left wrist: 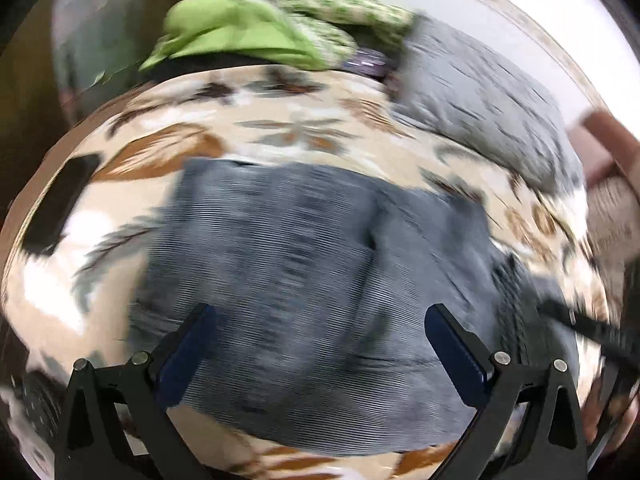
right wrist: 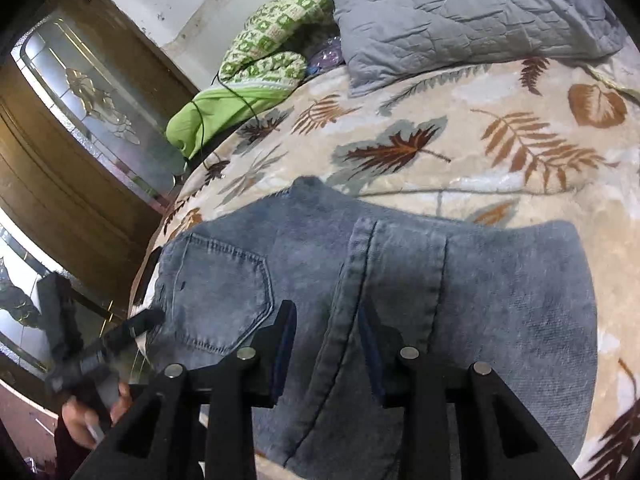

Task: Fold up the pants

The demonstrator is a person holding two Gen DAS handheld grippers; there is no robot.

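Folded blue jeans [right wrist: 500, 300] lie flat on a leaf-patterned blanket [right wrist: 440, 140], with a back pocket [right wrist: 224, 296] facing up at the left. My right gripper [right wrist: 326, 320] hovers low over them. Its jaws stand partly apart, a raised denim seam runs between them, and the pads do not visibly press on it. The left wrist view is blurred by motion. There my left gripper [left wrist: 316, 320] is wide open above the jeans [left wrist: 300, 280] with nothing in it. In the right wrist view the left gripper [right wrist: 132, 328] shows at the jeans' left edge, held by a hand [right wrist: 92, 412].
A grey quilted pillow [right wrist: 460, 8] lies at the far side of the bed. Beside it sit a bright green cloth [right wrist: 208, 116] and a green-and-white patterned one [right wrist: 272, 40]. A wooden door with glass panels [right wrist: 80, 100] stands left of the bed edge.
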